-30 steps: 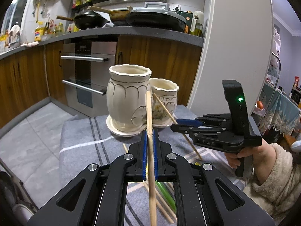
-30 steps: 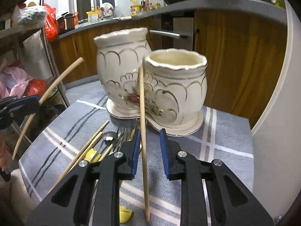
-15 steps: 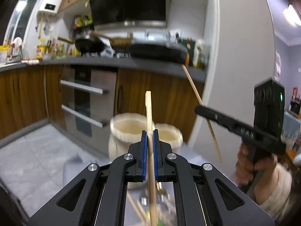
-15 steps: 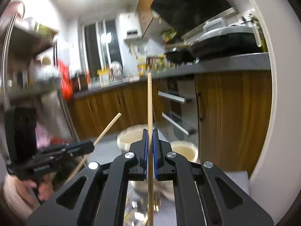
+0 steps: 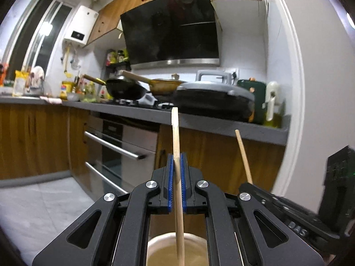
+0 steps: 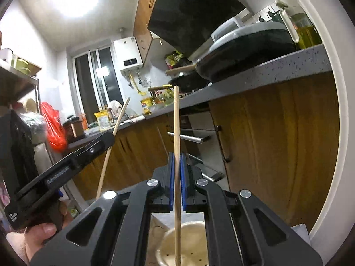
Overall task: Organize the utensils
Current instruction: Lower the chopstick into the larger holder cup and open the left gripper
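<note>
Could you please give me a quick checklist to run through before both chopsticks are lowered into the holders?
1. Left gripper shut on its chopstick: ok.
2. Right gripper shut on its chopstick: ok.
3. Left chopstick upright over the cream holder's mouth: ok.
4. Right chopstick over the holder with drain holes: ok.
5. The two grippers apart from each other: ok.
6. Lower tips inside or above the rims: cannot tell.
</note>
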{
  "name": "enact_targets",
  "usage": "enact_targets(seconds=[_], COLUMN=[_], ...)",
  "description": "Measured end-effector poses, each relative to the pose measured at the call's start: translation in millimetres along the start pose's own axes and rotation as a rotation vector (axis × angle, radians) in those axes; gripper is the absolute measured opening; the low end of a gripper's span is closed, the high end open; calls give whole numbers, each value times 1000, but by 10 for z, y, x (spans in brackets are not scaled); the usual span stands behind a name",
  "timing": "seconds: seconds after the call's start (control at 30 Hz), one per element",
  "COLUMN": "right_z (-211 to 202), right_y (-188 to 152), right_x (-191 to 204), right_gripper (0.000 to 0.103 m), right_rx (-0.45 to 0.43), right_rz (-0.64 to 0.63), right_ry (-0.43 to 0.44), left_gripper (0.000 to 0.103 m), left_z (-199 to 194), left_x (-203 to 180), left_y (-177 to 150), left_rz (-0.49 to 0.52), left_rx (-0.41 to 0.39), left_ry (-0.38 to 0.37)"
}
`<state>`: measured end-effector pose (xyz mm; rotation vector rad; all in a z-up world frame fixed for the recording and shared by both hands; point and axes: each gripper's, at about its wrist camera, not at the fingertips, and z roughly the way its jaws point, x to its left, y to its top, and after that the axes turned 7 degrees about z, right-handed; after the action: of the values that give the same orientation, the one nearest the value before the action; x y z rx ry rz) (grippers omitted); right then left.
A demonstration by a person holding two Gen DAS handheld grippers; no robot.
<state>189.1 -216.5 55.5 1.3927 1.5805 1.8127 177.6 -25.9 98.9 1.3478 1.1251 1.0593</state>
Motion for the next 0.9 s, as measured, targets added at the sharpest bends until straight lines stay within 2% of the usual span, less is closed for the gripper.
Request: enact_targets(seconds=[0.17,0.4,0.53,0.67,0.77,0.9], right_z=[68,-124,-253,-165,-24,114], right_y=[-118,-217,-233,-98,-55,-89], right_x=[-39,10,17,44,114,88], right_gripper=[5,5,5,5,5,5], right_rx=[55,133,78,2,-28,-51], right_rz=[-17,-56,-46,-12,-52,-64], right_ry=[-34,-76,-59,-20,-47,-84], left_gripper=[7,7,7,7,7,7], left_z=[29,-371,-574,-547,-470,-273], left_x=[29,59,54,62,73,78], left_y=[-139,-299,-431,-334,-187,-202], left_rz=[-1,7,-14,-28,-40,-36], left_rx=[20,51,57,29,8,63], left_ry=[13,-10,3,-5,-26,-22])
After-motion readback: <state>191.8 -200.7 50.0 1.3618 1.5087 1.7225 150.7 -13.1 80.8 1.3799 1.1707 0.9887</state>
